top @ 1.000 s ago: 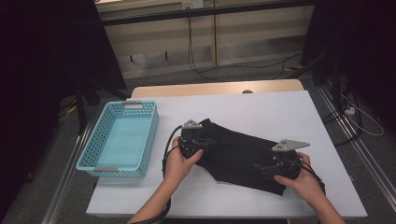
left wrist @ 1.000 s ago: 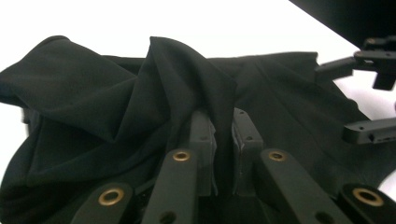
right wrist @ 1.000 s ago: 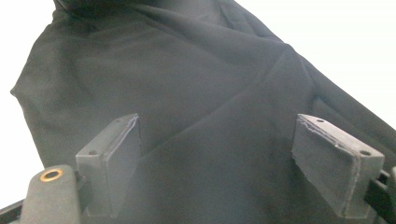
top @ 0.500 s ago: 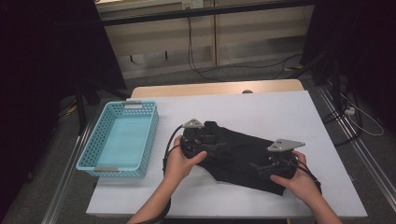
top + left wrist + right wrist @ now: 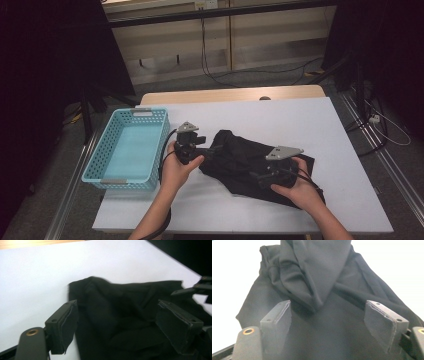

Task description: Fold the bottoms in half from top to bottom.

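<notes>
A black cloth (image 5: 240, 155) lies crumpled on the white table (image 5: 280, 115), with a fold bunched up at its left end. My left gripper (image 5: 206, 150) hovers at that left end and points right. In the left gripper view the left gripper (image 5: 117, 305) has just been opening its jaws, and the cloth (image 5: 105, 290) lies beyond them untouched. My right gripper (image 5: 254, 175) is over the cloth's near right part and points left. In the right gripper view the right gripper (image 5: 327, 303) stands wide above the cloth (image 5: 312, 270); its jaws have just closed slightly, pads off the fabric.
A light blue plastic basket (image 5: 95, 160) sits empty on the table's left side, close to my left hand. The bare white tabletop extends behind and to the right of the cloth. Beyond the far edge are a wooden strip, cables and dark floor.
The left gripper has let go of the cloth, opened, and drawn back to the left. The right gripper has shifted left over the cloth. The cloth's left end now lies bunched up.
</notes>
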Demonstrator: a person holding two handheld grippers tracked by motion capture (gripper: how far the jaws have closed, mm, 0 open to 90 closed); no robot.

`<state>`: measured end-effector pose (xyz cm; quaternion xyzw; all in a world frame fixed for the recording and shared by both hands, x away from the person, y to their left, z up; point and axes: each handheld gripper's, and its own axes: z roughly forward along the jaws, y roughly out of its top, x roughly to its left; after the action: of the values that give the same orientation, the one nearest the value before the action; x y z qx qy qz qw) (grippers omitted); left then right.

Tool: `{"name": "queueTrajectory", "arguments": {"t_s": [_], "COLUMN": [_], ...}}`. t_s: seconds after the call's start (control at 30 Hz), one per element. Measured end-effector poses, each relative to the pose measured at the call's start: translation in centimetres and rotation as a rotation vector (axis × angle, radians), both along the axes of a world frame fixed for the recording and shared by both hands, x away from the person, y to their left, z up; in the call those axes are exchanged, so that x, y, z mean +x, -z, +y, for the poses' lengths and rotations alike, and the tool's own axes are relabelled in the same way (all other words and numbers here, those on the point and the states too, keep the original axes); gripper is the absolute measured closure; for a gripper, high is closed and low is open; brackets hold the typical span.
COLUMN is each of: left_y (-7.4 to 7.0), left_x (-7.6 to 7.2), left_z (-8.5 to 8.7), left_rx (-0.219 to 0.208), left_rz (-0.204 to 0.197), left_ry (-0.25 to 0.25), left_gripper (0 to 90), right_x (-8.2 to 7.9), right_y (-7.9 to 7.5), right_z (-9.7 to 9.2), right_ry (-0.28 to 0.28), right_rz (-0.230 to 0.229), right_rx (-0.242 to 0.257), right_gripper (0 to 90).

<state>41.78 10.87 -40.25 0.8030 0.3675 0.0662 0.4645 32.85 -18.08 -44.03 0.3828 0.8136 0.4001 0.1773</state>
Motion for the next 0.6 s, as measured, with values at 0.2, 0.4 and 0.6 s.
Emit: {"name": "queueTrajectory", "arguments": {"t_s": [0.2,0.4,0.6], "left_y": [0.3,0.6,0.8], "left_x": [0.4,0.8,1.0], "left_z": [1.2,2.0,2.4], "left_rx": [0.036,0.062,0.087], "left_rz": [-0.007,-0.005,-0.010], "left_ry": [-0.042,-0.071,-0.088], "left_gripper": [16.1,16.2,16.2], "right_x": [1.0,2.4,3.9], "right_y": [-0.1,-0.2,-0.2], "right_z": [2.2,4.3,6.3], "right_ry": [-0.012,-0.010,-0.007], "right_rz": [-0.016,-0.037,-0.051], "right_rx": [-0.012,-0.023,-0.024], "right_gripper": [20.9,28.8,37.0]}}
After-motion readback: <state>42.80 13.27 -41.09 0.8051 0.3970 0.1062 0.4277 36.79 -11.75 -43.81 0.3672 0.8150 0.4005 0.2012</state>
